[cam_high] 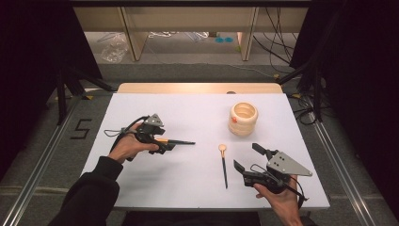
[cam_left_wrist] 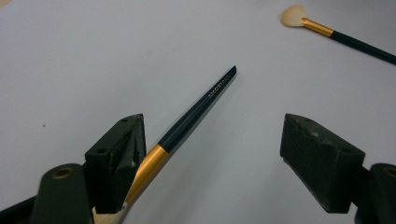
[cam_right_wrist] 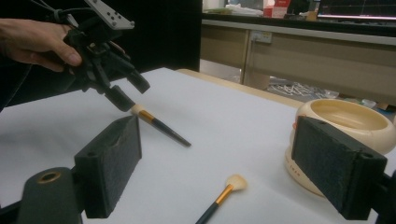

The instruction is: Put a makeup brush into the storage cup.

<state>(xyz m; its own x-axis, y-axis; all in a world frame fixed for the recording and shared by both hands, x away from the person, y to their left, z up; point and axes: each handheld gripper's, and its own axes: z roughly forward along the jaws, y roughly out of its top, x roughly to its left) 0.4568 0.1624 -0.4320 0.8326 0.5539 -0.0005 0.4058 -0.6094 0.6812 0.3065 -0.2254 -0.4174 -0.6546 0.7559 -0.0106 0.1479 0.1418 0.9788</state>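
A black-handled brush with a gold ferrule [cam_high: 175, 141] [cam_left_wrist: 196, 112] [cam_right_wrist: 161, 125] lies on the white table, its handle pointing right. My left gripper [cam_high: 162, 140] [cam_left_wrist: 215, 123] [cam_right_wrist: 132, 95] stands open over its bristle end, and the ferrule rests against one jaw. A second brush [cam_high: 224, 165] [cam_left_wrist: 343, 37] [cam_right_wrist: 223, 195] with a pale fan head lies mid-table. My right gripper [cam_high: 244, 155] [cam_right_wrist: 217, 128] is open just right of that brush with nothing between its jaws. A cream ribbed pot [cam_high: 243, 119] [cam_right_wrist: 348, 122] stands behind, empty inside as far as I see.
The white table cover [cam_high: 188, 113] ends at a wooden strip at the back. Black curtains and metal rails flank the table. Shelving and cables lie on the floor beyond.
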